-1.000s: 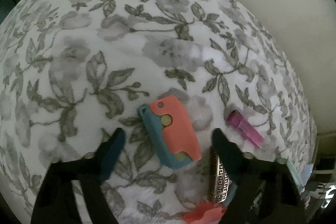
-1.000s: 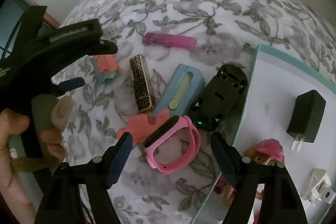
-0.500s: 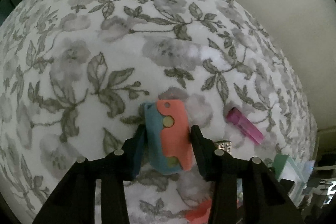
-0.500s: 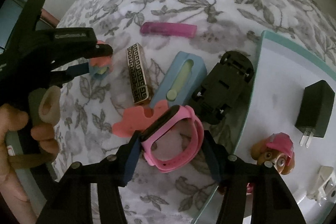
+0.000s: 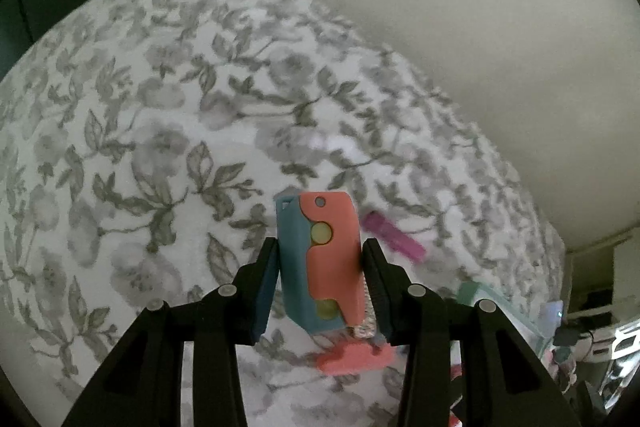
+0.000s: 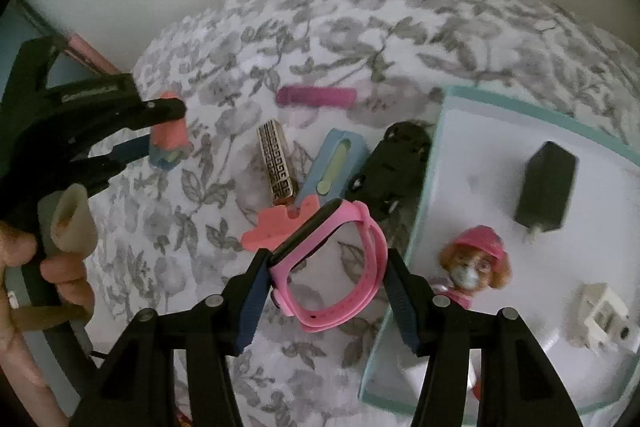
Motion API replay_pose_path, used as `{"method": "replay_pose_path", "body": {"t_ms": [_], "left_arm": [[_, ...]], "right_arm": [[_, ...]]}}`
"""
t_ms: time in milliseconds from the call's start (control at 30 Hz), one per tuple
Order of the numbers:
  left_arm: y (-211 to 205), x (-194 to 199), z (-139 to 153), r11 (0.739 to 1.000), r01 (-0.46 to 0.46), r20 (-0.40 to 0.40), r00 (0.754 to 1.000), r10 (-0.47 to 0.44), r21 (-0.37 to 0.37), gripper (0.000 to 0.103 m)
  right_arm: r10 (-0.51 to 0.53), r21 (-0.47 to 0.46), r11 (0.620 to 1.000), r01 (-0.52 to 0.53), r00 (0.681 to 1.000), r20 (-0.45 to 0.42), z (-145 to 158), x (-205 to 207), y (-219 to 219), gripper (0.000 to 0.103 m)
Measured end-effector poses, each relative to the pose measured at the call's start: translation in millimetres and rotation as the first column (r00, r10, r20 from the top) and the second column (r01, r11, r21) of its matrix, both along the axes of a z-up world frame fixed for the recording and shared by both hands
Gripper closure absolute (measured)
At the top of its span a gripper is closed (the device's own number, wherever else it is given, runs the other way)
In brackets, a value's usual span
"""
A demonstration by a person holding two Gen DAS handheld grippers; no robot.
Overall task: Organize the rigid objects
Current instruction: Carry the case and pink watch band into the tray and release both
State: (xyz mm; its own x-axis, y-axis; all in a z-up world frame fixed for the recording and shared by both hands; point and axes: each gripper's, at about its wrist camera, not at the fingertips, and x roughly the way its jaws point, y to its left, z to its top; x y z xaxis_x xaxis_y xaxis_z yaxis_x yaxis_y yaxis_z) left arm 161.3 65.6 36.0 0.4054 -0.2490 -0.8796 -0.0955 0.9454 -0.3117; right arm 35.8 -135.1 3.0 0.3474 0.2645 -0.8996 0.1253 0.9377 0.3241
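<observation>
Between my left tongs (image 5: 318,267) sits the coral-and-teal plastic toy (image 5: 320,259), clenched by its long sides so the flat faces stay free; it looks raised off the floral bedspread (image 5: 160,155), though I cannot tell for sure. Between my right tongs (image 6: 326,291) hangs the pink smartwatch (image 6: 330,267), gripped across its band with the dark face turned up and to the left, a hold that keeps the loop from folding.

Just right of the right tongs lies the teal-rimmed tray (image 6: 452,99), already carrying a black charger (image 6: 546,187), a pup figurine (image 6: 476,263) and a white plug (image 6: 604,315); I judge both held pieces belong there.

Ahead of the right tongs, on the bedspread, wait a coral flat piece (image 6: 280,227), a gold patterned bar (image 6: 277,163), a light-blue case (image 6: 334,167), a black toy car (image 6: 392,167) and, farthest out, a magenta stick (image 6: 316,96).
</observation>
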Motion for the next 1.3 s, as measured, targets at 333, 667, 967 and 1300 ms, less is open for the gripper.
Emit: {"method": "replay_pose_path", "body": {"t_ms": [333, 667, 967, 1300], "left_arm": [[-52, -50, 37, 0.989, 0.142, 0.082, 0.987, -0.139, -0.035, 0.059], [-125, -90, 30, 0.944, 0.331, 0.061, 0.942, -0.33, 0.004, 0.059], [-193, -119, 4, 0.872, 0.484, 0.006, 0.874, -0.485, 0.072, 0.059], [-223, -132, -24, 0.824, 0.551, -0.043, 0.834, -0.551, 0.134, 0.059]], "right_arm": [[-0.182, -0.051, 0.982, 0.184, 0.983, 0.034, 26, -43, -44, 0.044], [-0.407, -0.12, 0.905, 0.408, 0.913, 0.033, 24, -79, -124, 0.044], [-0.54, -0.173, 0.827, 0.535, 0.841, 0.024, 10, -96, -186, 0.044], [-0.553, -0.2, 0.804, 0.559, 0.828, 0.091, 10, -93, -210, 0.044]]}}
